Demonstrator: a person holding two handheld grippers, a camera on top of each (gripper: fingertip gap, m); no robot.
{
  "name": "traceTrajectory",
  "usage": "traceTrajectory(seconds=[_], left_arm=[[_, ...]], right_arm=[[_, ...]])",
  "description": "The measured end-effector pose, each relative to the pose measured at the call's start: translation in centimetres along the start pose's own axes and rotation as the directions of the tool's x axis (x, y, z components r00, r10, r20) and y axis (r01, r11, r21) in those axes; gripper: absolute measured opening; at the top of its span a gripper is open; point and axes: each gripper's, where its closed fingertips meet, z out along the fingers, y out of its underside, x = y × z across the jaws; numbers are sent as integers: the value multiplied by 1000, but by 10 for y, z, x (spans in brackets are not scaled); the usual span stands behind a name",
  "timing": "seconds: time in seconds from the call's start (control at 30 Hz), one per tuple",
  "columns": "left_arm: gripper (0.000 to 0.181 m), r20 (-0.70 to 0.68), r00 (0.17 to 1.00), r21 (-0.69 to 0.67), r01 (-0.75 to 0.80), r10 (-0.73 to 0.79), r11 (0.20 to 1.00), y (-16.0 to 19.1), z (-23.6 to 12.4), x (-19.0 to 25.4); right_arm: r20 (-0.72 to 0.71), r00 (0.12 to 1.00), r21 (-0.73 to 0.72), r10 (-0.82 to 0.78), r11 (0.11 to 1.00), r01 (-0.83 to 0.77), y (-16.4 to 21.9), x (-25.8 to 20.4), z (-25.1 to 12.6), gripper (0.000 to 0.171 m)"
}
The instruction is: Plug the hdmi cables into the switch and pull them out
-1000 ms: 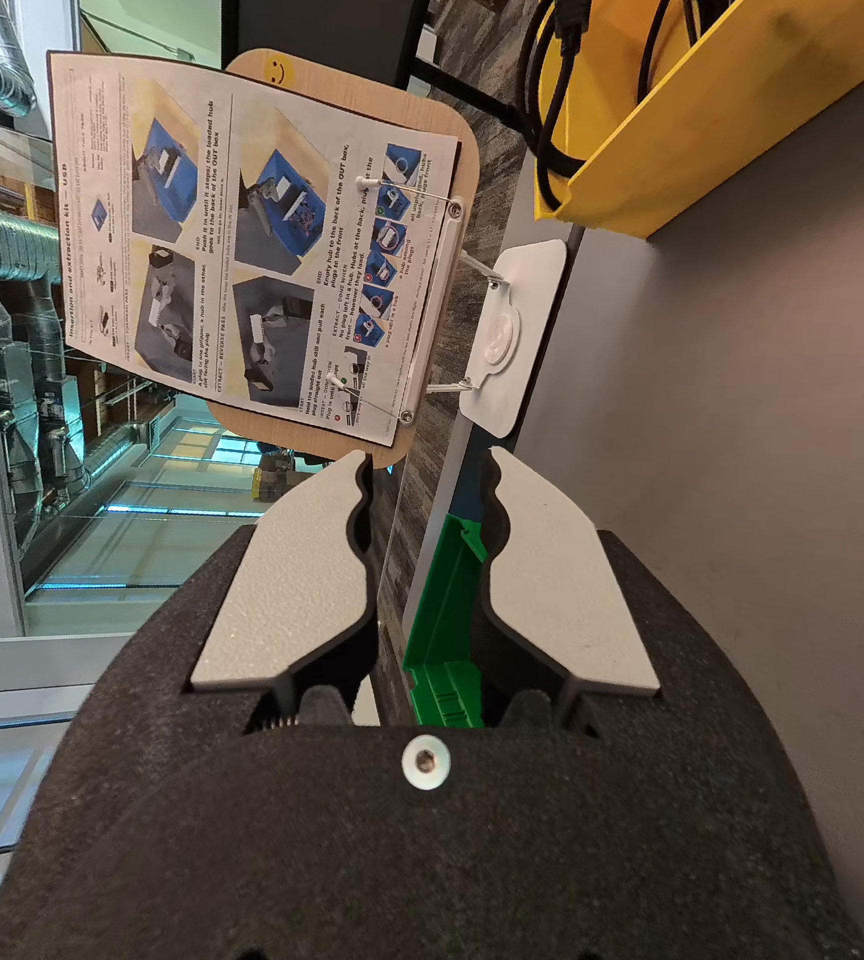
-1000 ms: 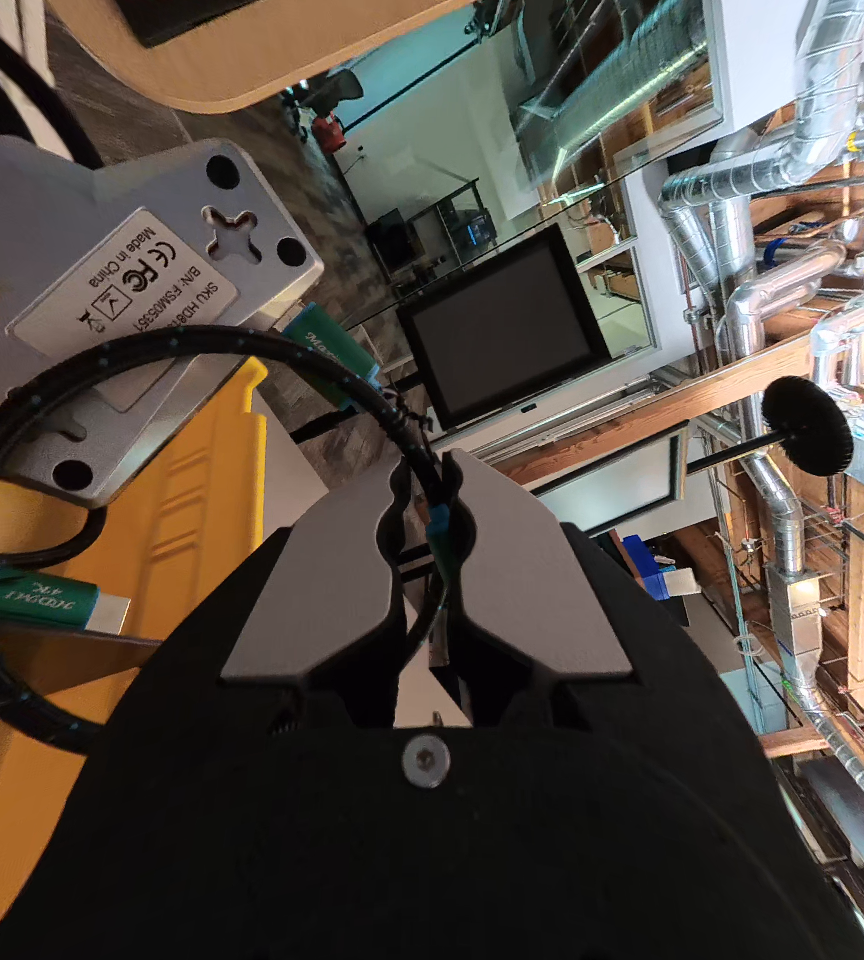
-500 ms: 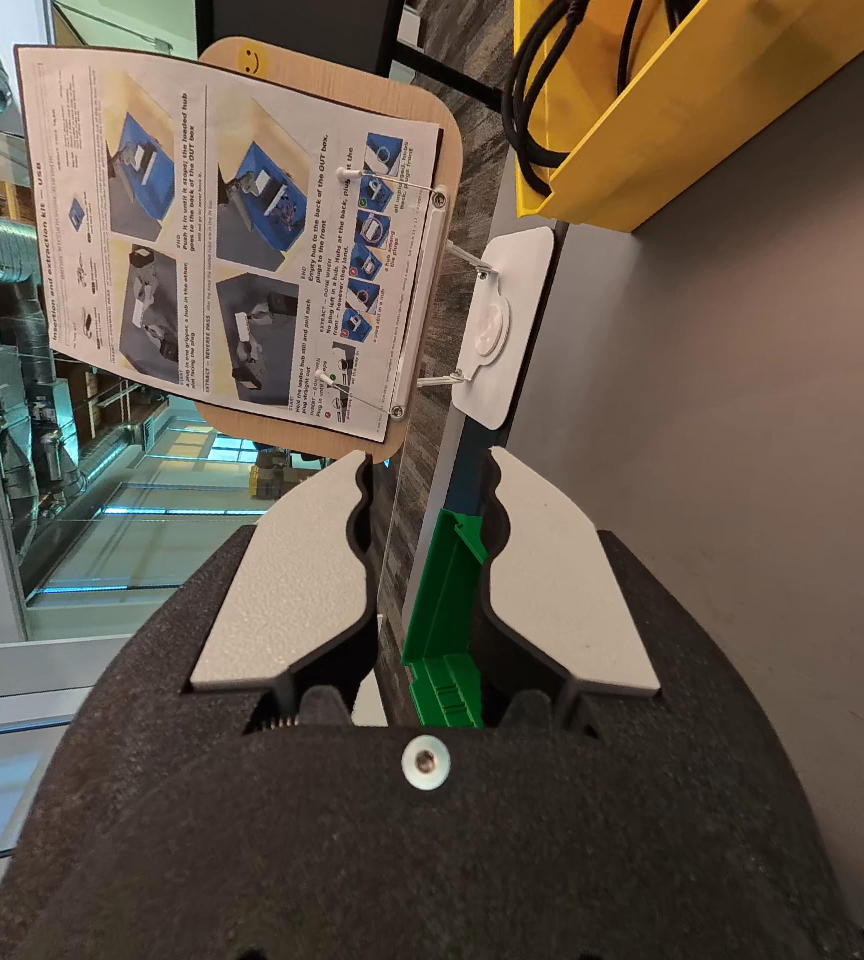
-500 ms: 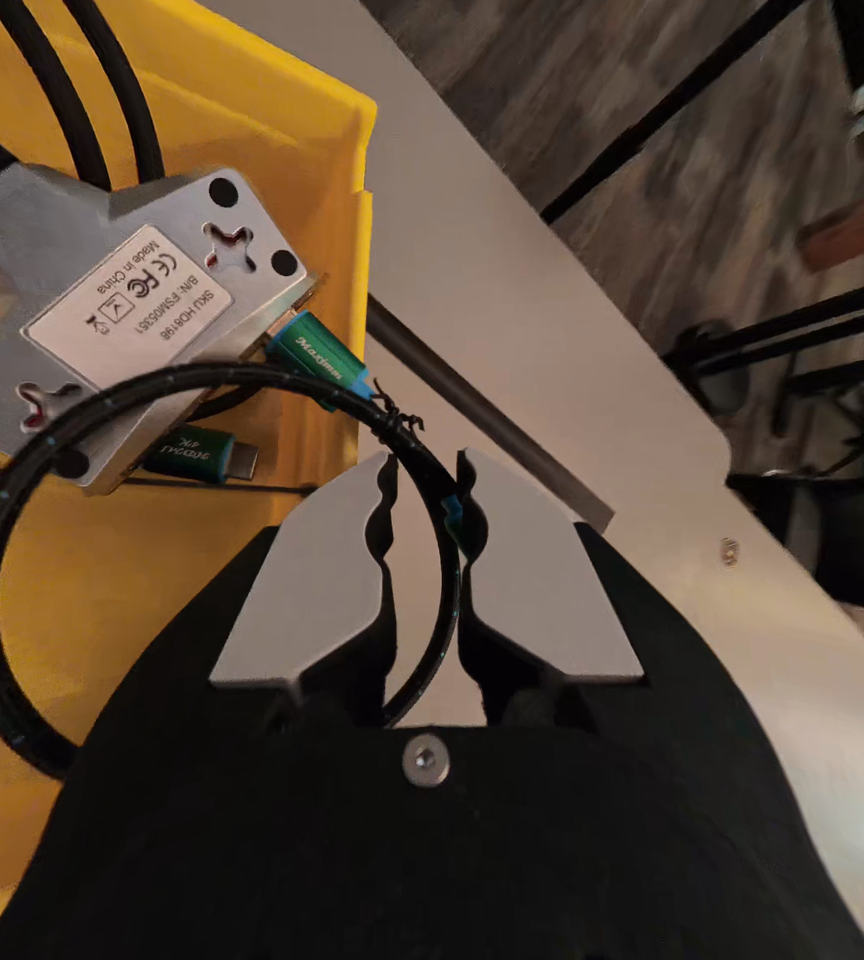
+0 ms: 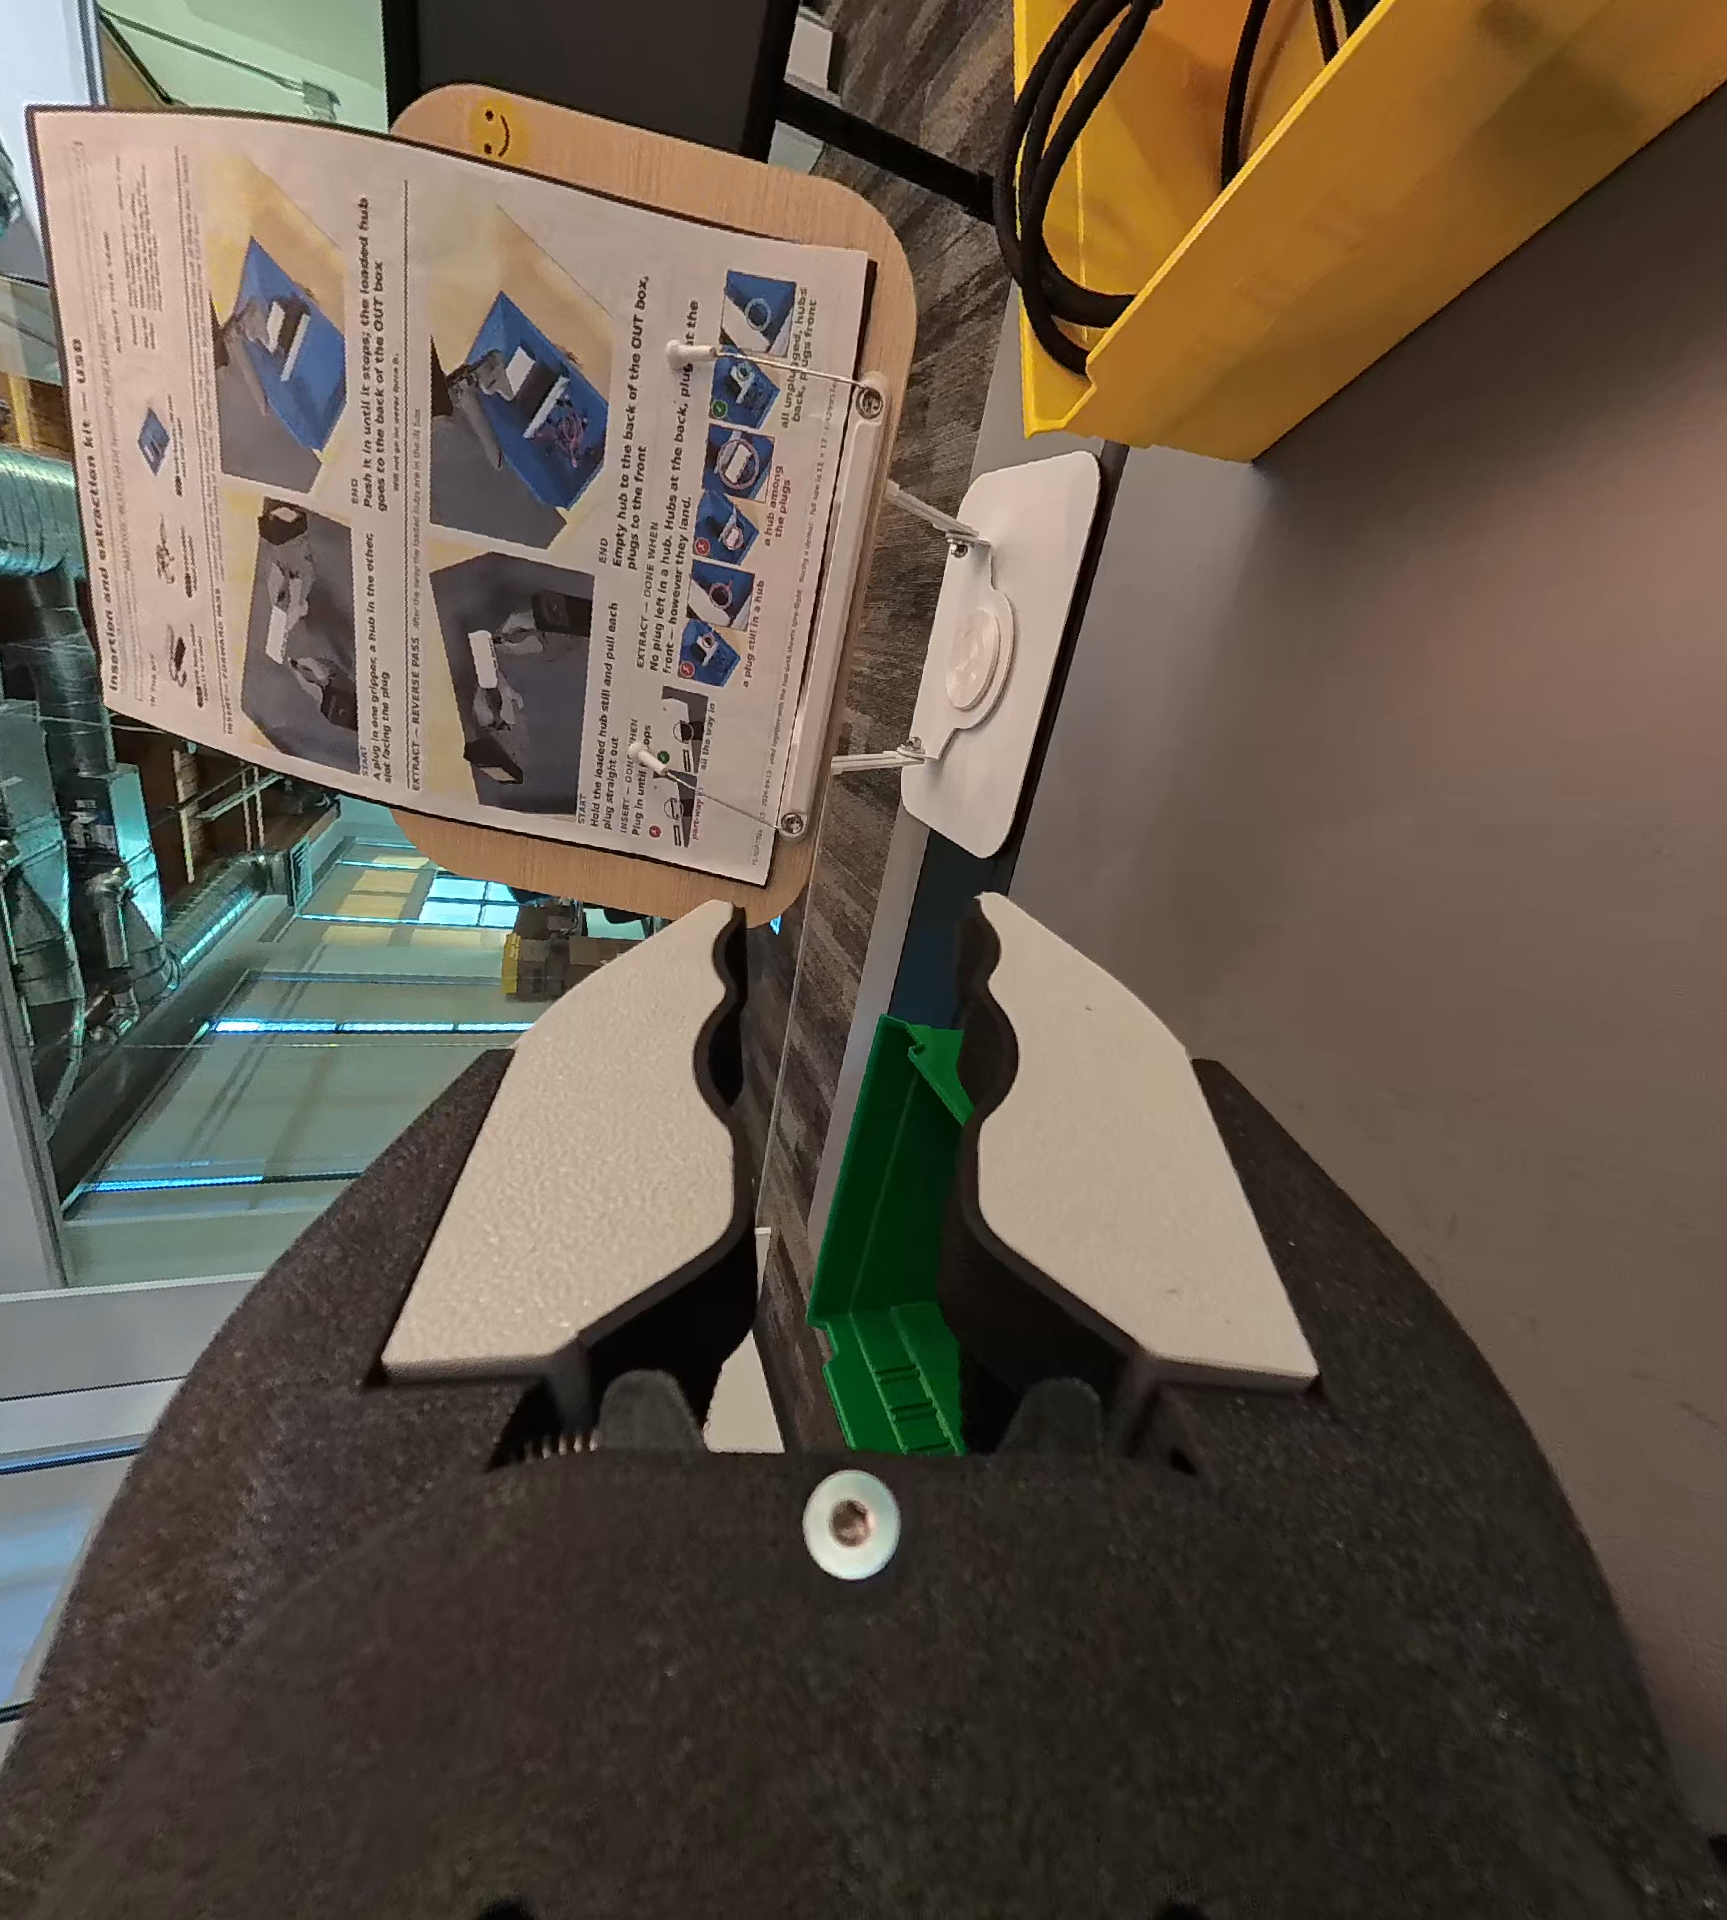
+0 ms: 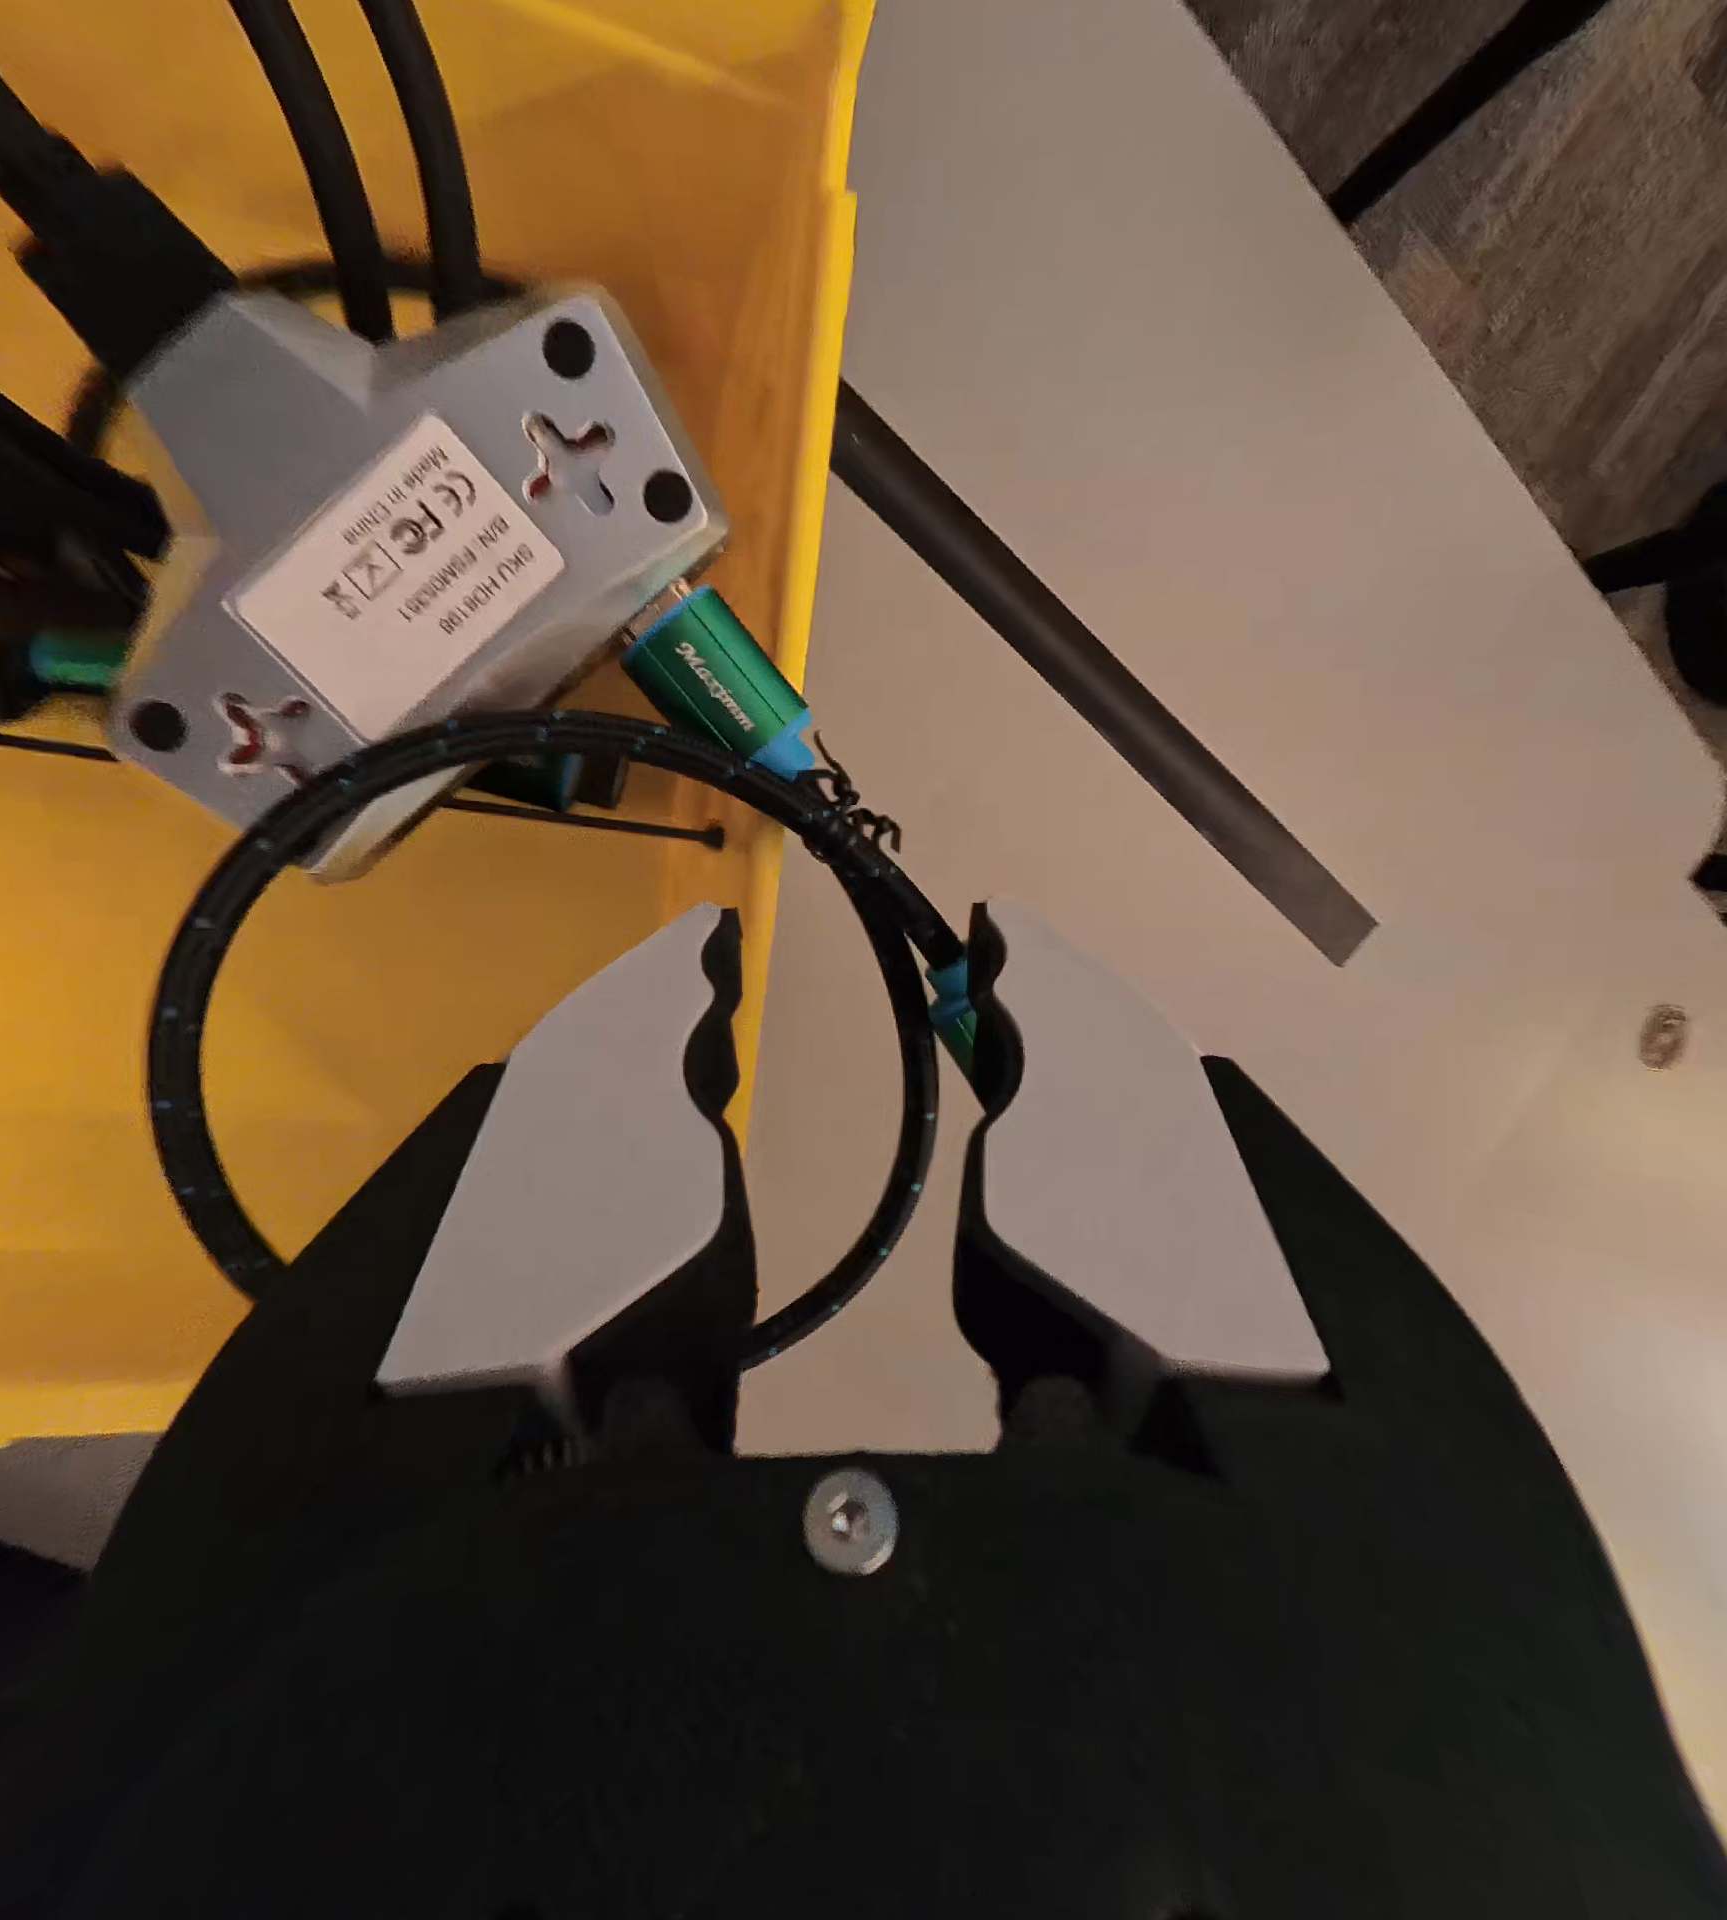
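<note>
Grey tabletop [image 5: 1461, 935] fills the right side of the left wrist view, with patterned dark flooring past its edge and, farther off, glass partitions and silver ducting. A printed instruction sheet [image 5: 443, 488] is clipped to a wooden board [image 5: 838, 260] whose wire legs join a white base [image 5: 1015, 644] at the table edge. A yellow bin [image 5: 1306, 260] sits on the table above it in the picture, black cables [image 5: 1046, 208] looping inside, and a green bin [image 5: 890, 1226] shows between the fingers of the left gripper [image 5: 848, 935], whose jaws stand apart with nothing between them. In the right wrist view the same yellow bin [image 6: 371, 1039] takes the left half, the pale table [image 6: 1202, 623] runs beside it, crossed by a dark strip [image 6: 1098, 665], and wood-look floor lies beyond. The switch [image 6: 402, 571], a grey metal box with a white label and cross-shaped mounting slots facing the camera, hangs over the bin interior near its wall, black cables entering its upper end. A green-shelled plug [image 6: 713, 675] is seated in its lower right side. From it a black braided cable [image 6: 215, 987] with blue flecks curls in a loop, and its other green plug [image 6: 952, 1023] lies against the inner face of the right finger of the right gripper [image 6: 854, 925]. Those jaws are spread, the left finger clear of the cable.
</note>
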Motion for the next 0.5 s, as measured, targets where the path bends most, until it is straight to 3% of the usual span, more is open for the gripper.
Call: traceTrajectory(seconds=[0.2, 0.4, 0.5], left_arm=[[38, -10, 1000, -6, -15, 15, 1000, -1, 2, 4], [38, -21, 1000, -14, -20, 19, 1000, 1, 3, 7], [38, -21, 1000, -9, -18, 17, 1000, 0, 2, 7]], right_arm=[[-1, 989, -204, -145, 969, 141, 6, -2, 21, 55], [94, 995, -243, 20, 970, 3, 16, -9, 20, 30], [111, 994, -278, 25, 961, 6, 38, -9, 12, 20]])
